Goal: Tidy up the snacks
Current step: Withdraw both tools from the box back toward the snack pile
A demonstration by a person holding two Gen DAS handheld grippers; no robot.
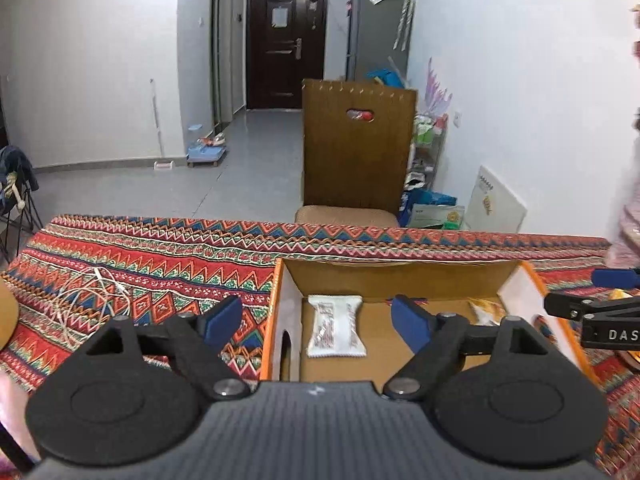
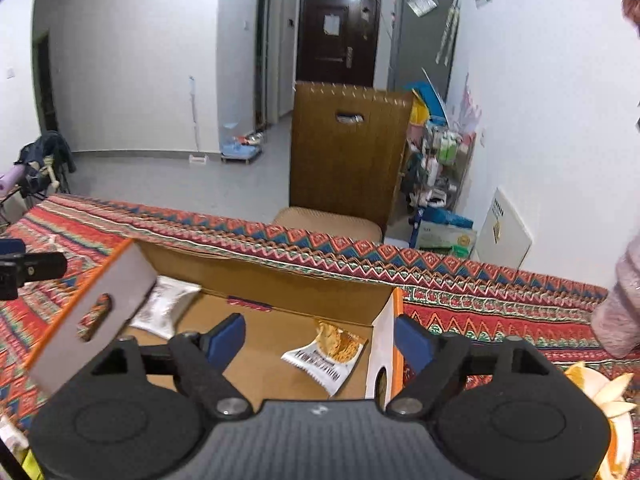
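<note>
Left gripper (image 1: 318, 320): blue-padded jaws spread wide, nothing between them.
Open cardboard box with orange edges (image 1: 400, 276): on patterned red tablecloth (image 1: 160, 264).
Box contents: white snack packet (image 1: 336, 326); yellow snack packet (image 1: 486, 310).

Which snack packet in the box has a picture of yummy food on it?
The snack packet at the box's right end: its wrapper shows golden, crispy food above black lettering. The other packet, at the left end, is plain silvery white.

White walls (image 1: 100, 60) enclose a room with a grey tiled floor (image 1: 240, 160). At the far end stands a dark brown door (image 1: 286, 44), with a grey refrigerator (image 1: 376, 28) to its right. Near the patterned tablecloth (image 1: 160, 256) stands a wooden chair (image 1: 358, 148); a cluttered rack (image 2: 440, 168) lines the right wall.
</note>
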